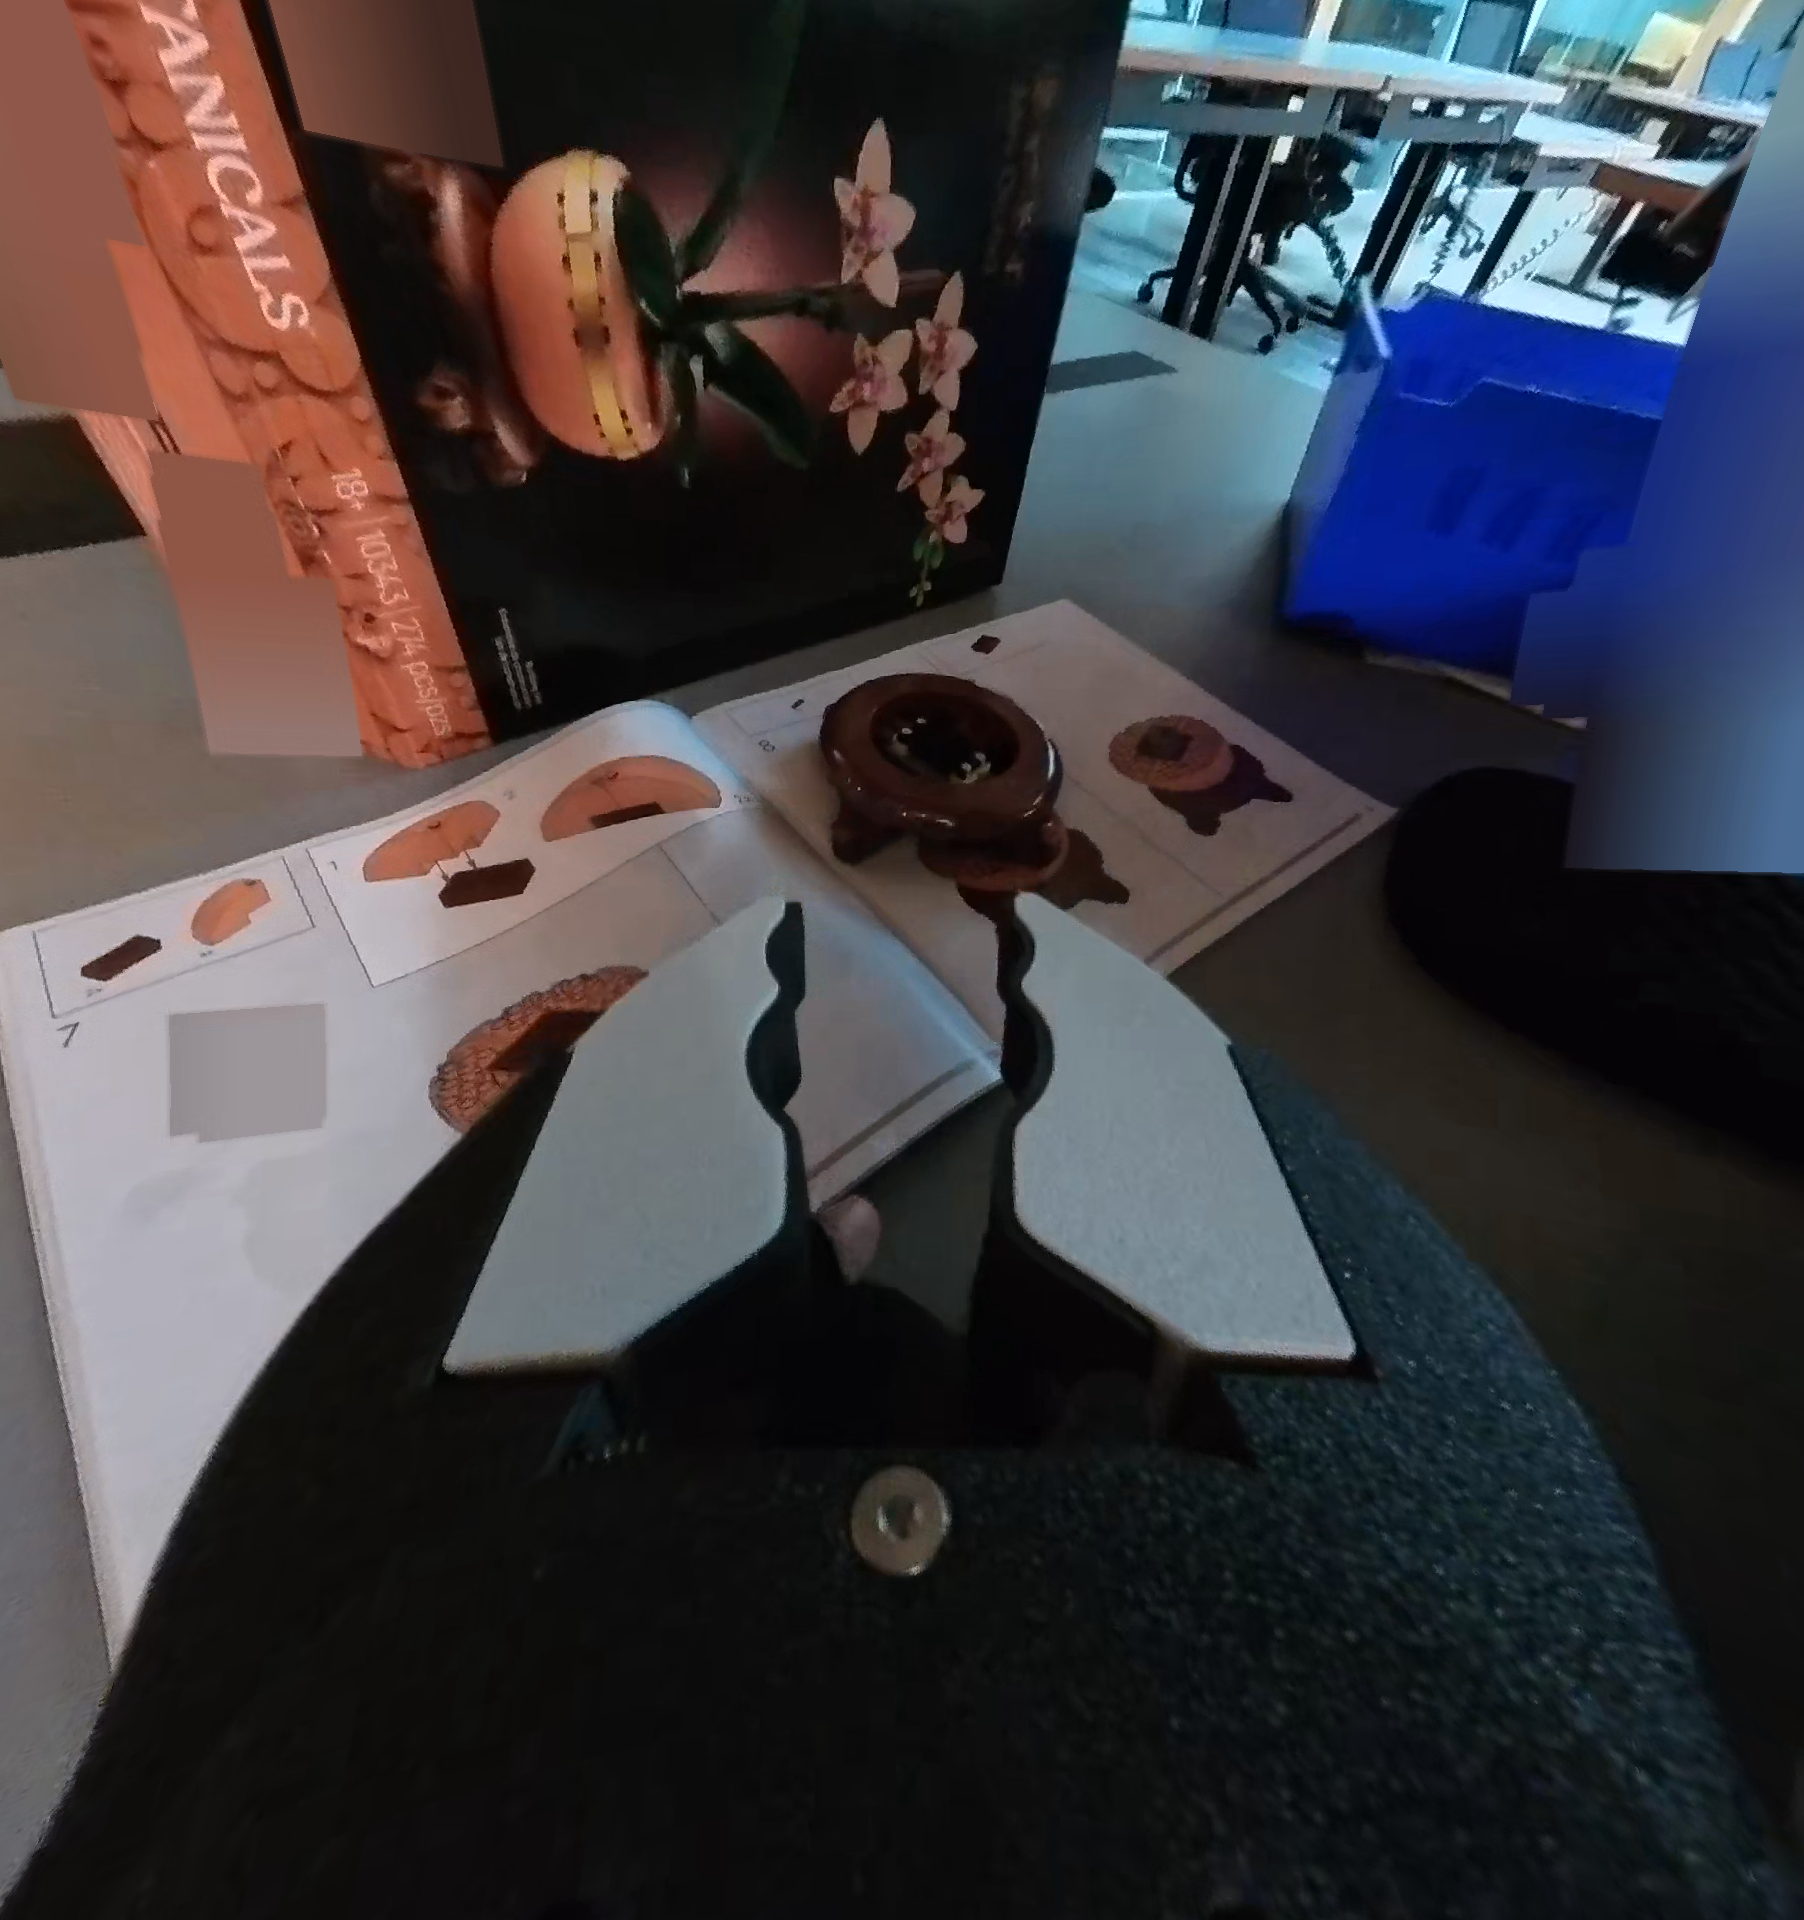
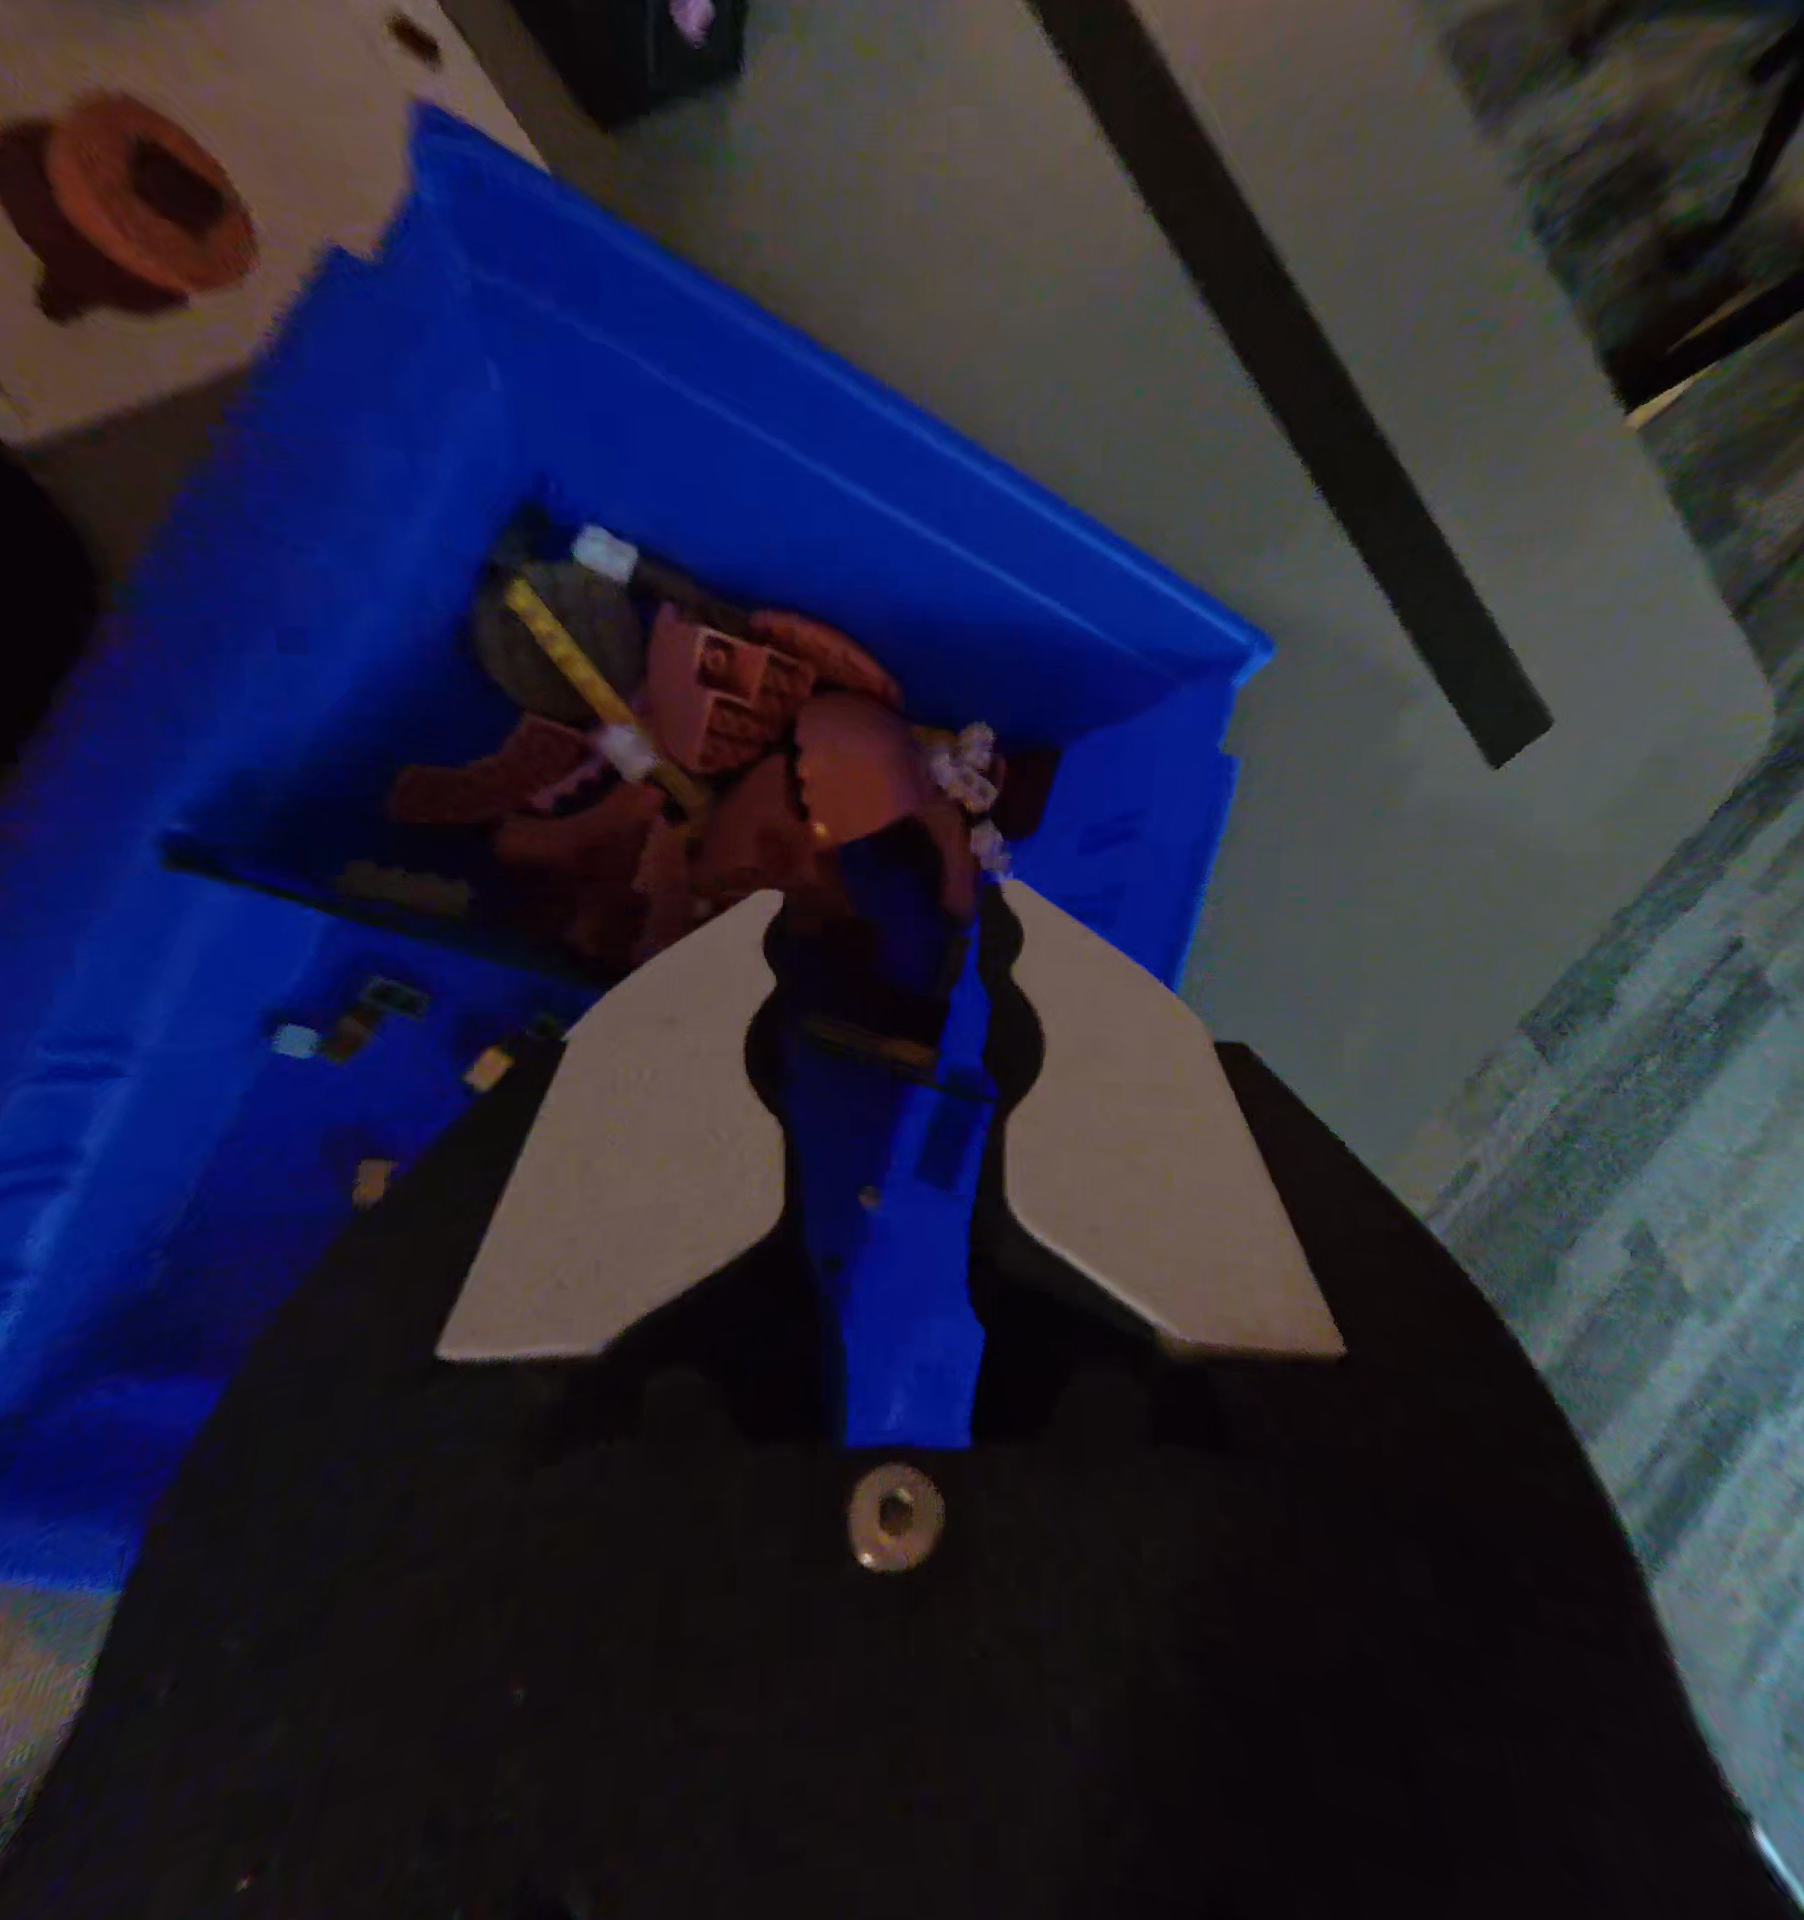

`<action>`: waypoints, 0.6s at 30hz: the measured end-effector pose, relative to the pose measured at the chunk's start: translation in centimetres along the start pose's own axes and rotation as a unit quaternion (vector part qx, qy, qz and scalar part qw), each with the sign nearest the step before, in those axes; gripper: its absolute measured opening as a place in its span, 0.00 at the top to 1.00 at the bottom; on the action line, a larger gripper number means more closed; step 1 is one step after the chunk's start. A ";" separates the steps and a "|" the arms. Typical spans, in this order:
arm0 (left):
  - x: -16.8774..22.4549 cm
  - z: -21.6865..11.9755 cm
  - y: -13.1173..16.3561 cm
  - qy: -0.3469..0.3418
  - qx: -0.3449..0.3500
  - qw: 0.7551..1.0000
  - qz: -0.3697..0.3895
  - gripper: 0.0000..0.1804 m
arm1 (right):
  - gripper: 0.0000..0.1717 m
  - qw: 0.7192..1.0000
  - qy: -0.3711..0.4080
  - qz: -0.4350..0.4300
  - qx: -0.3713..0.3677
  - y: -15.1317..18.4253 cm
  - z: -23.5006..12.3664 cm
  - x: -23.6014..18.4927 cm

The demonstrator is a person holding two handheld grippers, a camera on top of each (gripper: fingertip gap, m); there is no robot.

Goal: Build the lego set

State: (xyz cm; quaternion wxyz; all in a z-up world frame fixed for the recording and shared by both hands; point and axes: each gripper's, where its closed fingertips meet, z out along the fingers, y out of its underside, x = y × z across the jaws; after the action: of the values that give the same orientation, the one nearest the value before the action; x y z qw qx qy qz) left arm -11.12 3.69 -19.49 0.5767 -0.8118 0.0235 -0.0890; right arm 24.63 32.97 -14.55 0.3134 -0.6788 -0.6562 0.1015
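A glossy brown ring-shaped brick stand sits upright on the open instruction booklet, right page.

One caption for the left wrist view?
Open hand-held gripper above an open instruction booklet, just short of a brown ring-shaped brick stand.

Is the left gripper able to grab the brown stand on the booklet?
Probably yes. The left gripper is open just short of the brown stand, which sits on the booklet with nothing between.
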 end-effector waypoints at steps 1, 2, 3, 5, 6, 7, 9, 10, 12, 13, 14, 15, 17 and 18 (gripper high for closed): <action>-0.1 0.1 0.2 -0.004 -0.008 1.000 0.001 0.80 | 0.86 1.000 0.001 0.004 -0.019 0.2 0.9 0.8; -0.1 0.3 0.4 -0.010 -0.015 1.000 0.005 0.80 | 0.91 0.999 0.005 0.006 -0.035 0.2 1.8 1.6; -0.2 0.4 0.6 -0.016 -0.020 1.000 0.010 0.80 | 0.91 0.999 0.000 0.000 -0.050 0.1 3.0 1.9; -0.1 0.6 0.8 -0.023 -0.032 0.999 0.021 0.81 | 0.92 0.995 0.012 -0.012 -0.094 0.4 5.6 2.7; -0.1 0.7 1.0 -0.026 -0.037 0.999 0.024 0.81 | 0.92 0.992 0.024 -0.020 -0.125 0.8 6.8 3.0; -0.1 0.7 1.1 -0.028 -0.041 0.998 0.027 0.81 | 0.90 0.987 0.031 -0.030 -0.155 1.3 7.9 3.1; -0.1 0.7 1.1 -0.027 -0.042 0.998 0.026 0.81 | 0.88 0.980 0.044 -0.040 -0.191 1.9 9.8 3.1; -0.2 0.7 1.1 -0.026 -0.039 0.999 0.023 0.81 | 0.87 0.976 0.055 -0.042 -0.204 2.2 10.5 3.3; -0.3 0.5 0.8 -0.022 -0.030 0.999 0.011 0.81 | 0.86 0.967 0.091 -0.037 -0.234 2.9 11.2 4.1; -0.4 0.4 0.7 -0.020 -0.024 1.000 0.001 0.81 | 0.87 0.964 0.105 -0.036 -0.241 2.9 11.2 4.3; -0.6 0.3 0.5 -0.017 -0.017 1.000 -0.009 0.81 | 0.87 0.962 0.118 -0.036 -0.243 2.7 11.3 4.5; -0.7 0.2 0.4 -0.015 -0.011 1.000 -0.019 0.81 | 0.88 0.958 0.133 -0.039 -0.250 2.7 11.3 4.6; -1.0 0.0 0.2 -0.008 -0.002 0.999 -0.041 0.82 | 0.92 0.942 0.176 -0.066 -0.276 2.8 11.0 5.2; -1.0 0.0 0.2 -0.002 0.000 0.999 -0.050 0.82 | 0.92 0.936 0.193 -0.080 -0.284 2.6 11.0 5.3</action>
State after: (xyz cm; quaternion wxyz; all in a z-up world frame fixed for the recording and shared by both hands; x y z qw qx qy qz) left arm -12.10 3.77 -19.76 0.5719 -0.8118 -0.0183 -0.1166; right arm 21.41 41.37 -23.19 0.2352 -0.6911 -0.6370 -0.2475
